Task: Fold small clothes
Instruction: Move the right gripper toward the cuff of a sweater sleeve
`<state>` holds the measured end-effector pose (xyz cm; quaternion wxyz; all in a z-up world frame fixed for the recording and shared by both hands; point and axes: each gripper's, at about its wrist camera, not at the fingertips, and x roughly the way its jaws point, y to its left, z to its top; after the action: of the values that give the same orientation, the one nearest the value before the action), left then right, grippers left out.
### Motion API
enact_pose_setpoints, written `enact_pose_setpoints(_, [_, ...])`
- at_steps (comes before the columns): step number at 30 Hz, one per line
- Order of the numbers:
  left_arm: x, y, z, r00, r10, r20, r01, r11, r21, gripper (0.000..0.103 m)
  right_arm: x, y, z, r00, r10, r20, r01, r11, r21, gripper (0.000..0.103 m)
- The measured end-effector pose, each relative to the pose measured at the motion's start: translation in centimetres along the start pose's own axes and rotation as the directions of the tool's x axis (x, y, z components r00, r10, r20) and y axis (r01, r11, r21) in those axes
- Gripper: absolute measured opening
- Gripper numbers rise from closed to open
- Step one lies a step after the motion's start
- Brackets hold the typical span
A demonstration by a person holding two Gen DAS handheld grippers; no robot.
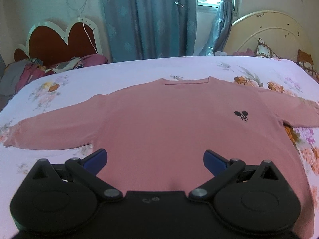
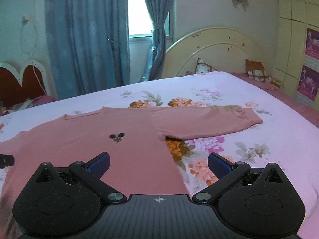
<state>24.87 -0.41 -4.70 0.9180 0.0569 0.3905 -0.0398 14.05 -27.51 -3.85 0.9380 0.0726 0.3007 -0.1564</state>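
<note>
A pink long-sleeved top (image 1: 159,123) lies flat and face up on a floral bedsheet (image 1: 123,71), its neckline toward 12 o'clock and both sleeves spread out, one toward 9 o'clock and the other toward 3 o'clock. A small black logo (image 1: 241,116) sits on the chest, toward 2 o'clock in the left wrist view. The left gripper (image 1: 155,160) hovers over the lower body of the top, its blue-padded jaws spread wide apart with nothing between them but cloth below. The right gripper (image 2: 159,164) hangs over the top's side edge near the hem, jaws likewise wide apart, one finger above the pink cloth and the other above the sheet. Blue curtains (image 2: 85,39) hang at 12 o'clock, and a cream headboard (image 2: 215,47) stands at 1 o'clock in the right wrist view.
</note>
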Motion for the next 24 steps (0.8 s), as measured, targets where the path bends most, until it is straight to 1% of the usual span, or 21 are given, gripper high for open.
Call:
enact_pose_setpoints(4, [2.2, -0.8, 0.8, 1.0, -0.018, -0.01, 0.017, 1.0, -0.019, 0.103, 3.2, -2.9, 1.0, 1.0, -0.013, -0.005, 0.013, 1.0, 0.02, 0.103])
enact_pose_setpoints(11, [6.3, -4.1, 2.6, 0.999, 0.017, -0.044, -0.019, 0.999, -0.041, 0.103, 9.9, -8.9, 3.5, 0.999, -0.018, -0.031, 0.02, 0.998, 0.059, 0.103])
enact_pose_setpoints(13, [7.3, -5.0, 2.9, 0.999, 0.019, -0.038, -0.021, 0.999, -0.045, 0.103, 11.7, -10.7, 4.1, 0.999, -0.024, -0.033, 0.026, 0.998, 0.064, 0.102])
enact_pose_setpoints(18, [10.0, -7.2, 3.7, 0.999, 0.029, -0.03, -0.031, 0.997, -0.073, 0.102, 16.5, -15.4, 4.8, 0.995, -0.076, -0.071, 0.082, 0.993, 0.08, 0.102])
enact_pose_setpoints(23, [12.7, -9.1, 4.5, 0.998, 0.049, -0.045, -0.05, 0.998, -0.038, 0.099, 20.7, -20.4, 4.9, 0.982, -0.149, -0.113, 0.163, 0.978, 0.129, 0.102])
enact_pose_setpoints(24, [13.1, -9.4, 4.6, 0.998, 0.045, -0.045, -0.046, 0.998, -0.03, 0.098, 21.5, -21.5, 4.9, 0.978, -0.165, -0.124, 0.182, 0.974, 0.137, 0.099])
